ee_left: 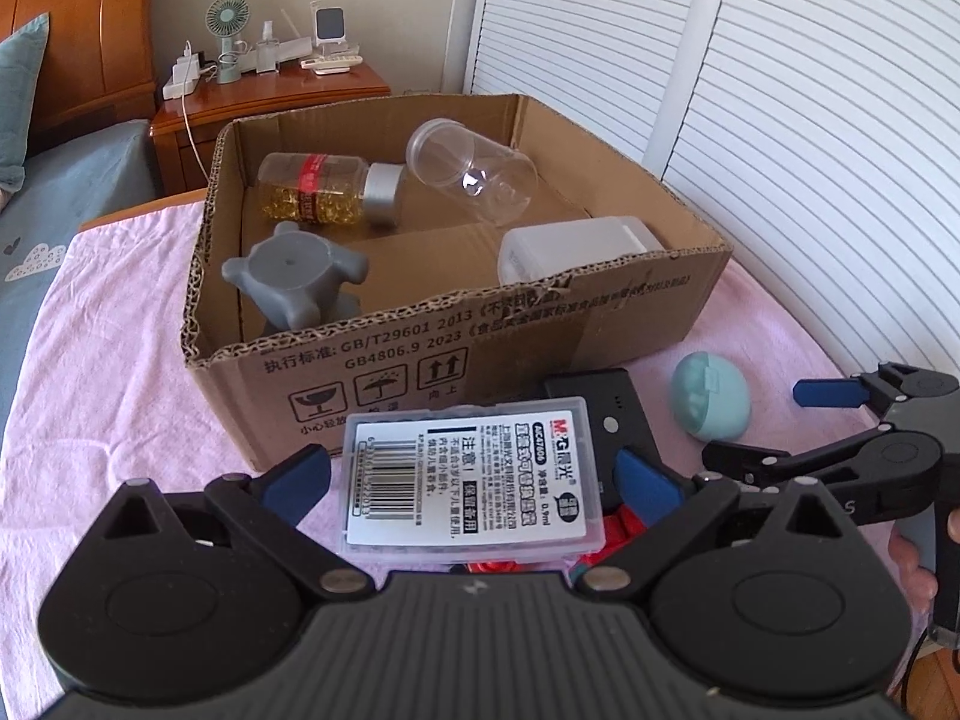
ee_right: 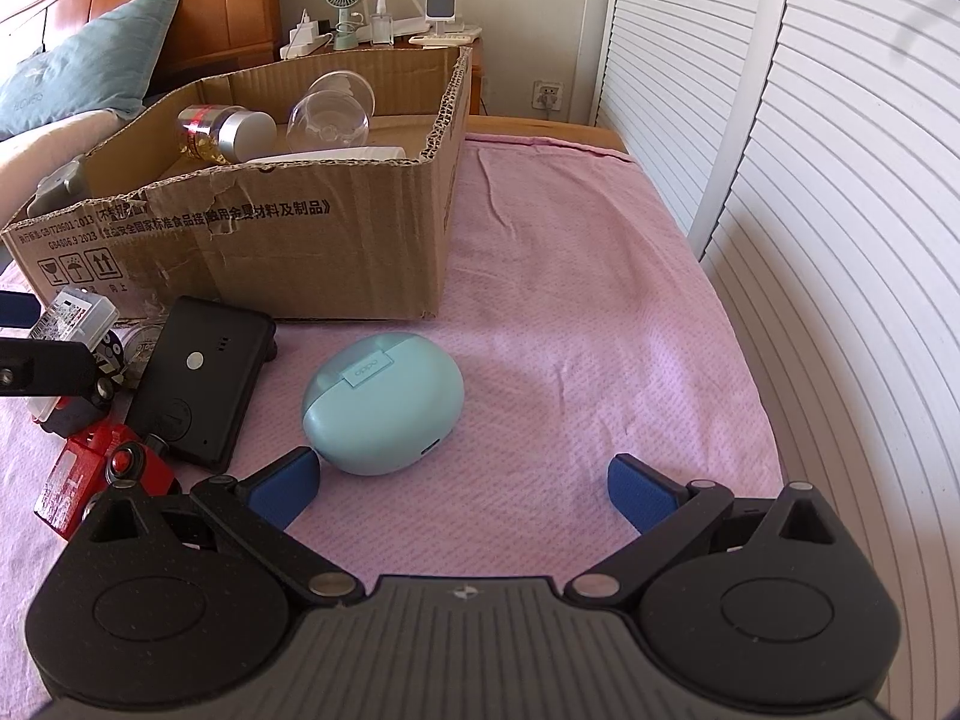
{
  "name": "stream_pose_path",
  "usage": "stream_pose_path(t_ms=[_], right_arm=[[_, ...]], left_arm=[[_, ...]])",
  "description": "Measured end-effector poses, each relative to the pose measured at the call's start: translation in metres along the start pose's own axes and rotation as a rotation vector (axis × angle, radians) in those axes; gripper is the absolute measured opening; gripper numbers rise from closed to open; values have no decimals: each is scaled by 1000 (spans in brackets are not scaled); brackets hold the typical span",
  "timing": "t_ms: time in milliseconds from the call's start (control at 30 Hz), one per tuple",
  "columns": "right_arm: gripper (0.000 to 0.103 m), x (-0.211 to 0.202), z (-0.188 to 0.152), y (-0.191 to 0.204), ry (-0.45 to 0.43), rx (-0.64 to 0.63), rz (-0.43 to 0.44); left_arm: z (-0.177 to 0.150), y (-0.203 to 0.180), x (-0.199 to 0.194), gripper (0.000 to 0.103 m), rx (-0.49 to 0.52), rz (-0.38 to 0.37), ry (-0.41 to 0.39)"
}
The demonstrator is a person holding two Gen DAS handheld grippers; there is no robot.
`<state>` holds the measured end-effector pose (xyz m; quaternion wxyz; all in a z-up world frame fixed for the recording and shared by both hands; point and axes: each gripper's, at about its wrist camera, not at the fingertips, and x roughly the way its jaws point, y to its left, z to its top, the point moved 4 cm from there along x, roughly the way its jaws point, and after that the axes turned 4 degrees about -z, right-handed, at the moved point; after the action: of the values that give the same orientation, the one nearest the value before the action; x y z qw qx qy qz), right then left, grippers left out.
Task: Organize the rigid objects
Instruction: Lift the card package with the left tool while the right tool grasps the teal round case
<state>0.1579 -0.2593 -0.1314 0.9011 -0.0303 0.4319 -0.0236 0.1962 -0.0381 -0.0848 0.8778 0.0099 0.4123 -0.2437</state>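
Left wrist view: the left tool [ee_left: 471, 477] is clamped on a clear case [ee_left: 468, 477], held just before the box [ee_left: 540, 330], which holds a bottle [ee_left: 324, 187], a jar [ee_left: 474, 179] and a grey knob [ee_left: 294, 276]. Right wrist view: the right tool [ee_right: 465, 480] stands apart, its left pad just beside the mint earbud case [ee_right: 384, 402] on the pink cloth [ee_right: 600, 330], with a black device [ee_right: 201, 378] beside it.

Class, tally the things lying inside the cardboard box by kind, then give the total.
Capsule bottle: 1
Clear jar: 1
White plastic container: 1
Grey four-lobed knob: 1
Total: 4
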Motion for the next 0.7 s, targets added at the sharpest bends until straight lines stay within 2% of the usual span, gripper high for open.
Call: stream_pose_path(t_ms=[67,367,700], right_arm=[[103,0,0,0,0,0,0],[103,-1,0,0,1,0,-1],[103,-3,-2,3,-6,13,-13]], left_arm=[[-1,1,0,91,1,6,0],[-10,13,-17,90,-29,51,-7],[-47,39,-45,90,-100,136,43]])
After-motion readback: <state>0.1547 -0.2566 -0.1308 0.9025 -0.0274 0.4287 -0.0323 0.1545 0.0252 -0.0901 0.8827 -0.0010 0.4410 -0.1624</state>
